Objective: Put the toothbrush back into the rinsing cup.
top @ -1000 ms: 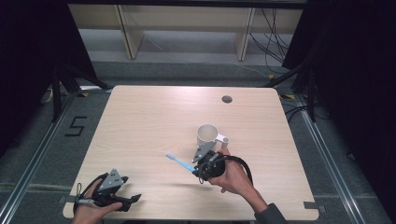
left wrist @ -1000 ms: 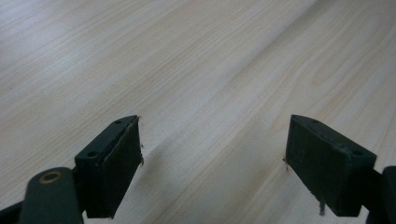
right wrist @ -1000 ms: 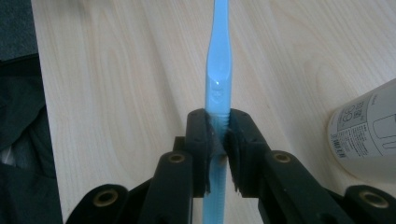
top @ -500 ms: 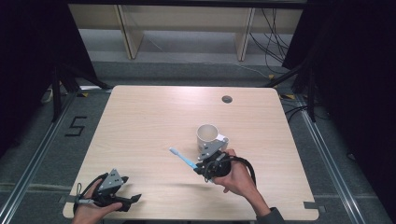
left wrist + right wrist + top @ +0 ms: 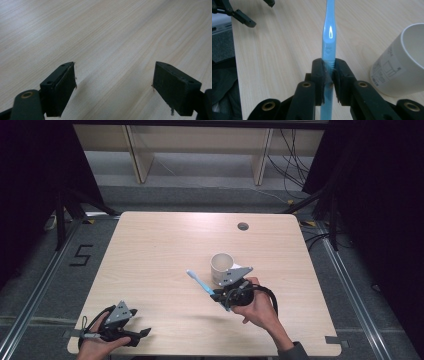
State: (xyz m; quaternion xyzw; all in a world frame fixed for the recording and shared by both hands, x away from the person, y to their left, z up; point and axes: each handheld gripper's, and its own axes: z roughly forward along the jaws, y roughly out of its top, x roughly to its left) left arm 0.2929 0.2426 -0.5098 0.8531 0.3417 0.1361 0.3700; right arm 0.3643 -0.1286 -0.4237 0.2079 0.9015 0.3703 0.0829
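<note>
the right gripper [image 5: 218, 296] clamps a blue toothbrush [image 5: 199, 282] — head toward ten o'clock, white cup [image 5: 222, 268] just beside. the left gripper [image 5: 142, 333] gapes wide, holding nothing.

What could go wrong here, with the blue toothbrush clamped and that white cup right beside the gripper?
1. The right gripper pinches the blue plastic toothbrush only near its handle end; the long free end could pivot or slip.
2. The white cylindrical cup stands close beside that gripper; a swing toward it might knock it over.
3. The left gripper rests open at the wooden table's near edge, too far away to steady the cup.
</note>
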